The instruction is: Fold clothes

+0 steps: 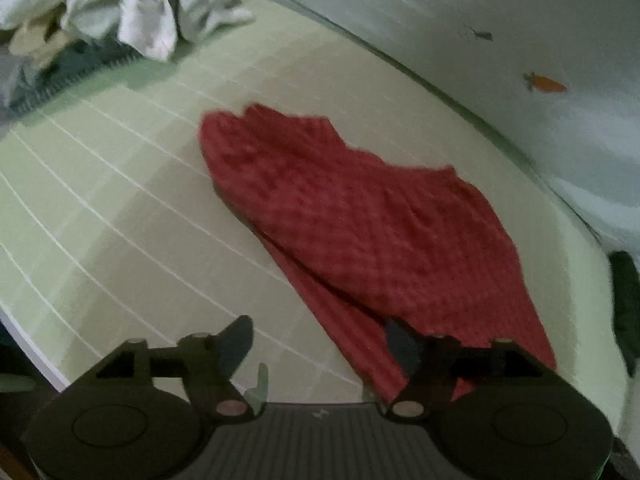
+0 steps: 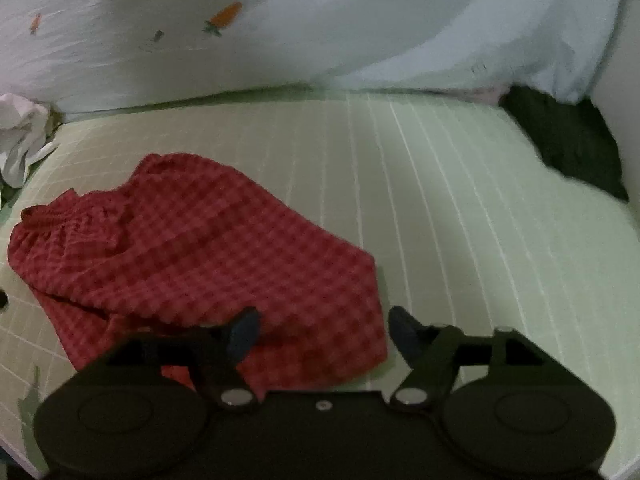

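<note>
Bed [image 1: 120,208] w/ green lined sheet carries red checked shorts [image 1: 360,216], folded, mid-bed. Only left view shows full laundry pile [image 1: 120,12]; right view shows dark cloth [image 2: 568,140]. Left gripper [image 1: 318,340] & right gripper [image 2: 322,330]: fingers wide apart, holding nothing.

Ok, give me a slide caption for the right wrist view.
Open right gripper poised over the near edge of red checked cloth shorts lying on a pale green lined mat.
</note>
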Tool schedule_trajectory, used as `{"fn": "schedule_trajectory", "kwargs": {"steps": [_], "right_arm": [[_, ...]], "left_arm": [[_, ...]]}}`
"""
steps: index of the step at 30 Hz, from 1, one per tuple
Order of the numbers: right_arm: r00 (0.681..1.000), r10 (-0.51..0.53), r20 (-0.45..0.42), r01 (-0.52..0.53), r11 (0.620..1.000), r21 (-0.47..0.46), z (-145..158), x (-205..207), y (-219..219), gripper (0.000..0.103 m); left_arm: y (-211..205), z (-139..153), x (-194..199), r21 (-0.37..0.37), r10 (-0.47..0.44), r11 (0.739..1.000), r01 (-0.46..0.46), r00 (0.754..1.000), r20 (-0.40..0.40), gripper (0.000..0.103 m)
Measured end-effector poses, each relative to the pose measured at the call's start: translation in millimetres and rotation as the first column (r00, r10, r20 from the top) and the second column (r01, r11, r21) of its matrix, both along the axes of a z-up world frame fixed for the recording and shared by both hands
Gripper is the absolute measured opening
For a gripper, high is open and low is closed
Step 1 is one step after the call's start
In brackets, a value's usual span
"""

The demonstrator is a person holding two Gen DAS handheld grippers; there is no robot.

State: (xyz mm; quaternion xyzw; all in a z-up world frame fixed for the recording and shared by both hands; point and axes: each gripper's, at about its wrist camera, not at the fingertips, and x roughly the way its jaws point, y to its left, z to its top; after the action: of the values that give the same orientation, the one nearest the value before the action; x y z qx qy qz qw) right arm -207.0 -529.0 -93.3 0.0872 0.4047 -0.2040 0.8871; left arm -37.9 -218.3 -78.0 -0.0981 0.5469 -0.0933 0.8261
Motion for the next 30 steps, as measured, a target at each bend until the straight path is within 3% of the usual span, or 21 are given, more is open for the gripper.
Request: {"fn": "schedule_trajectory", "kwargs": {"steps": [4, 5, 11, 20, 23, 30], "right_arm": [[0.999, 0.006, 0.041, -0.007, 1.000, 0.011, -0.5, 14.7, 0.6, 0.103], [0.999, 0.011, 0.049, -0.011, 1.000, 0.012, -0.3, 19.9, 1.4, 0.103], [0.996, 0.033, 0.082, -0.035, 0.999, 0.015, -0.3, 55.0, 10.8, 0.103], [0.992, 0.122, 0.028, -0.122, 0.992, 0.001, -17.4, 129.2, 10.4, 0.103], [0.989, 0.144, 0.045, -0.142, 0.989, -0.044, -19.2, 156.4, 12.2, 0.099], [0.968, 0.251, 0.012, -0.251, 0.968, 0.026, -29.0, 219.4, 12.4, 0.089]], "left_arm": [[18.1, 1.9, 13.7, 0.036, 0.027, 0.999, -0.027, 1.000, 0.005, 0.083], [23.0, 0.7, 18.0, 0.045, 0.039, 0.998, -0.039, 0.999, 0.001, 0.085], [51.6, -3.2, 46.7, 0.070, 0.102, 0.992, -0.102, 0.995, -0.006, 0.087], [65.8, -29.9, 103.2, 0.048, 0.134, 0.990, -0.132, 0.990, -0.047, 0.087], [63.7, -35.9, 126.0, 0.069, 0.125, 0.990, -0.122, 0.991, -0.051, 0.087], [64.5, -52.4, 154.8, 0.118, 0.107, 0.988, -0.096, 0.990, -0.091, 0.087]]}}
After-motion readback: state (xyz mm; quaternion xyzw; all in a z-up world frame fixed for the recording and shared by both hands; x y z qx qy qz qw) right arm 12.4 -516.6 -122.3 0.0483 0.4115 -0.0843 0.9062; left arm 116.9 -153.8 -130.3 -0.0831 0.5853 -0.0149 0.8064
